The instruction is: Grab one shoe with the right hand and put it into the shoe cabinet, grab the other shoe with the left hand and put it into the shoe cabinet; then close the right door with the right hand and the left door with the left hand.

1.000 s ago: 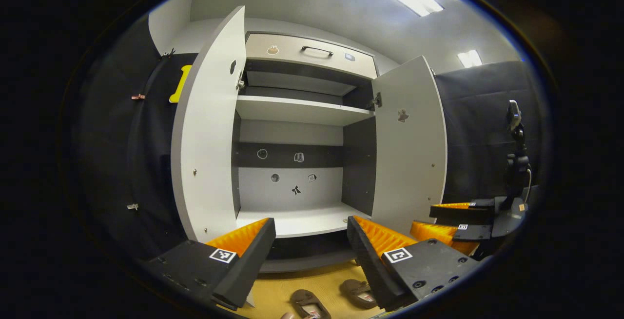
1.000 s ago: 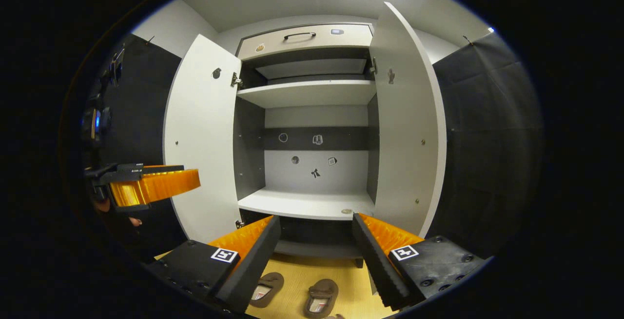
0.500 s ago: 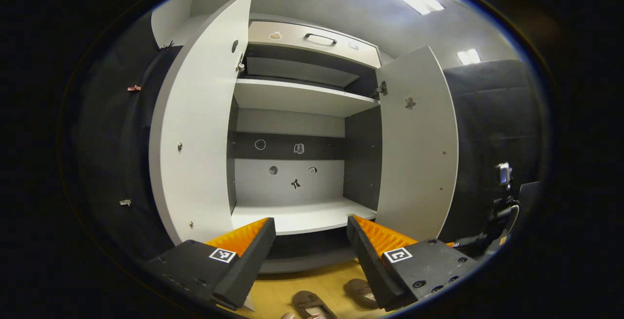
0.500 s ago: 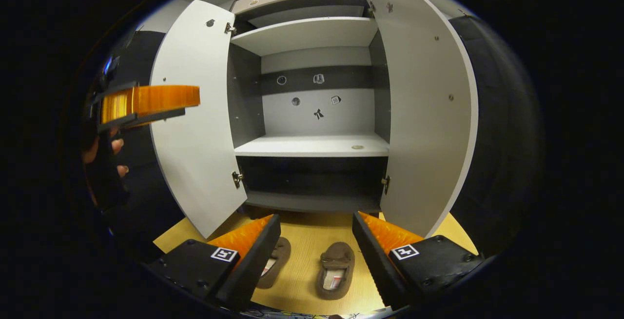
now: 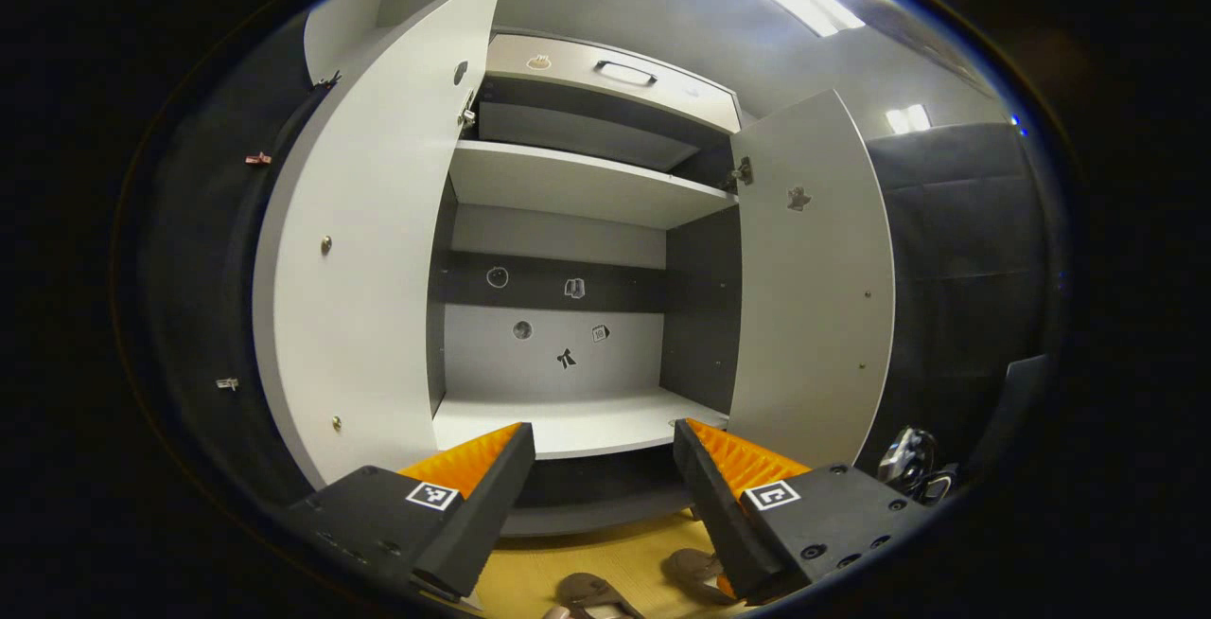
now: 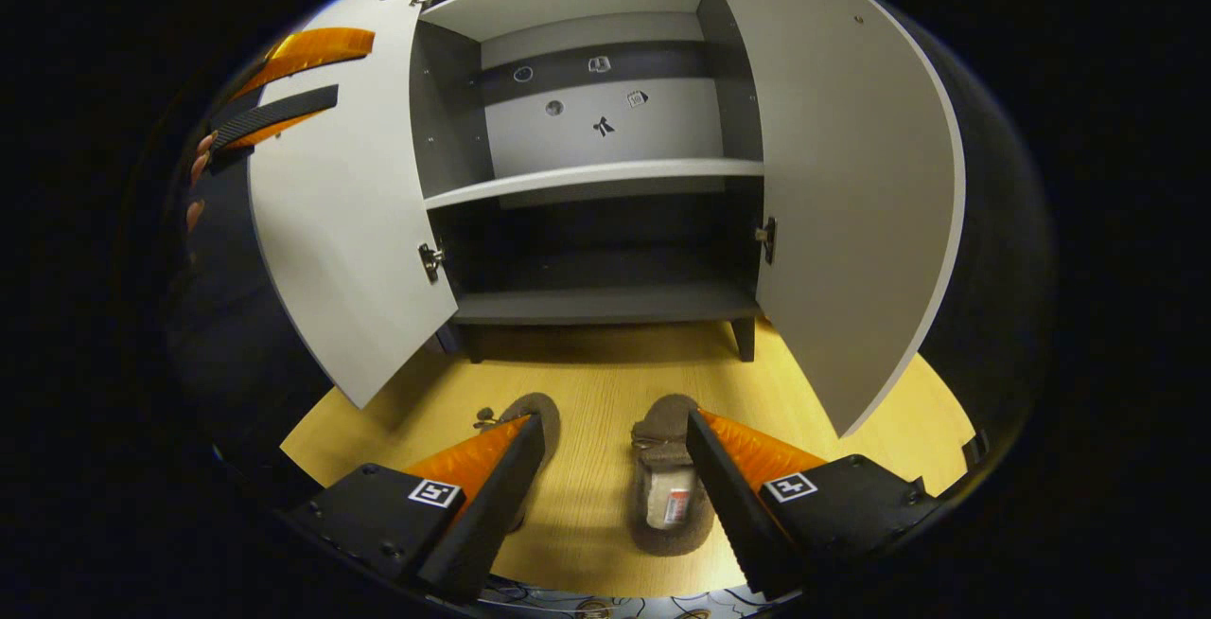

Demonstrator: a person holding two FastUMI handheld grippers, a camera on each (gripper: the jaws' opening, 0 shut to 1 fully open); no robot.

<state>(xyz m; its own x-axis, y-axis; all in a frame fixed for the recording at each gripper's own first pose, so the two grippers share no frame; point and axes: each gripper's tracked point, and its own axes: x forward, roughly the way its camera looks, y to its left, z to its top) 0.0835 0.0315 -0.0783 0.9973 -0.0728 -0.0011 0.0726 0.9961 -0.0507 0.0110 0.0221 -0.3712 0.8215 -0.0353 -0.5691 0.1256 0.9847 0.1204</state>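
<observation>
Shoes (image 6: 667, 486) lie before open cabinet (image 6: 605, 174); both grippers' jaws gape wide, empty.

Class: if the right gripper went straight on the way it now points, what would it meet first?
Probably the wooden floor between the two shoes, left shoe and right shoe; the open right gripper aims between them, though depth is unclear.

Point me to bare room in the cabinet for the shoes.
The white shelf is bare between the two side walls, apart from a small round mark near its right front edge. The dark bottom shelf also looks free, though it is shadowed. Both doors stand wide open. The floor is crowded only where the two shoes lie.
</observation>
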